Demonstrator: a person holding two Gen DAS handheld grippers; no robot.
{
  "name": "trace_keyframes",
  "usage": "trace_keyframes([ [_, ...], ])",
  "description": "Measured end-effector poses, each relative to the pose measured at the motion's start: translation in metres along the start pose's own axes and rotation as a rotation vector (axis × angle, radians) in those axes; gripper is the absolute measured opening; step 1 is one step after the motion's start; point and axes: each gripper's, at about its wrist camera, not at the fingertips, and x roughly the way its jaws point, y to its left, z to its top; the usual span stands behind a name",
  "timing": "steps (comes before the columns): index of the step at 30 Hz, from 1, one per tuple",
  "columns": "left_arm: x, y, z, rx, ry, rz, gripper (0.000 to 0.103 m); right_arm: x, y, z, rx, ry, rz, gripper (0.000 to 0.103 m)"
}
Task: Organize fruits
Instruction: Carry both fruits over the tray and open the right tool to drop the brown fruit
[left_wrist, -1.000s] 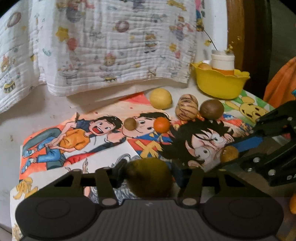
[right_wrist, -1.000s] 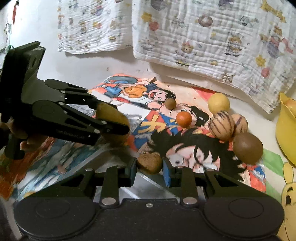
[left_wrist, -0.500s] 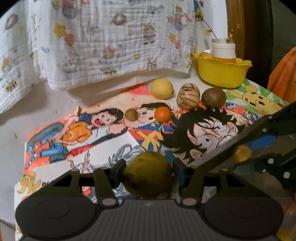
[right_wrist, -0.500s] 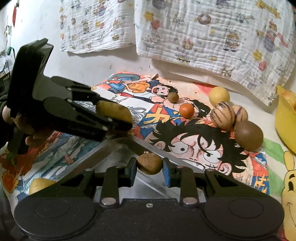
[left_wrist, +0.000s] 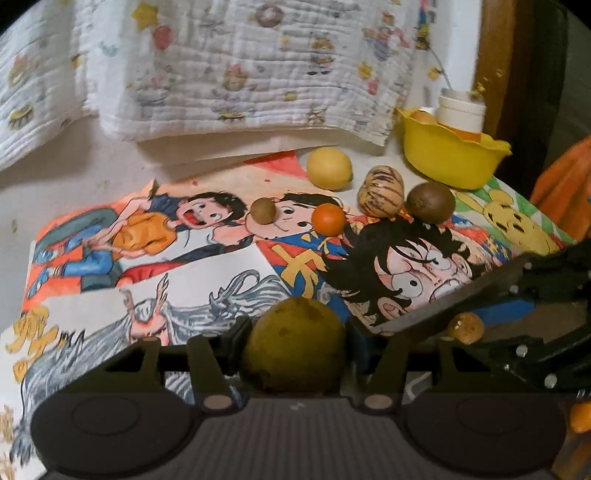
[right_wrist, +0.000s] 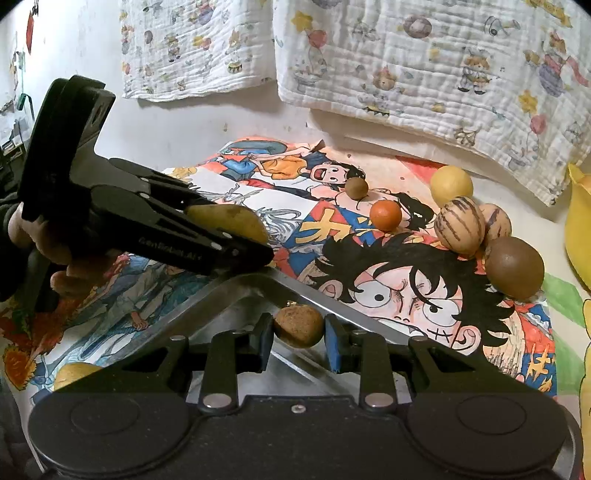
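My left gripper (left_wrist: 295, 343) is shut on a large olive-yellow fruit (left_wrist: 295, 347), held above the cartoon mat; it also shows in the right wrist view (right_wrist: 225, 221). My right gripper (right_wrist: 299, 328) is shut on a small brown fruit (right_wrist: 298, 325), held over a metal tray (right_wrist: 243, 291); this fruit also shows in the left wrist view (left_wrist: 466, 327). On the mat lie a yellow fruit (left_wrist: 328, 168), a striped fruit (left_wrist: 380, 190), a brown round fruit (left_wrist: 430, 202), a small orange fruit (left_wrist: 328, 219) and a small brown fruit (left_wrist: 263, 210).
A yellow bowl (left_wrist: 452, 158) with fruit and a white jar (left_wrist: 461, 110) stands at the back right. A patterned cloth (left_wrist: 240, 74) hangs along the back. Another yellow fruit (right_wrist: 74, 373) lies at the mat's near left. A second striped fruit (right_wrist: 496, 221) sits behind the first.
Both grippers have lifted and drawn back a little with their fruits held. The tray corner has come further into view under the right gripper. The loose fruits have not moved.
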Motion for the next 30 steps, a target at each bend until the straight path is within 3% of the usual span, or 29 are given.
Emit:
trace_keyframes([
  [4,-0.012,-0.003,0.001,-0.035,-0.014,-0.029,0.059,-0.008,0.001,-0.004,0.001,-0.006,0.004,0.032],
  [9,-0.031,-0.026,-0.005,-0.002,-0.015,-0.058,0.059,-0.018,0.002,-0.014,0.012,-0.008,0.001,0.032],
  [16,-0.041,-0.056,-0.016,0.031,0.031,-0.134,0.059,-0.035,0.002,-0.031,0.035,0.019,-0.013,0.032],
  [20,-0.039,-0.061,-0.021,-0.003,0.073,-0.16,0.059,-0.044,0.0,-0.04,0.045,0.037,-0.023,0.032],
  [30,-0.034,-0.07,-0.03,0.003,0.124,-0.131,0.059,-0.055,-0.002,-0.055,0.073,0.055,-0.032,0.032],
])
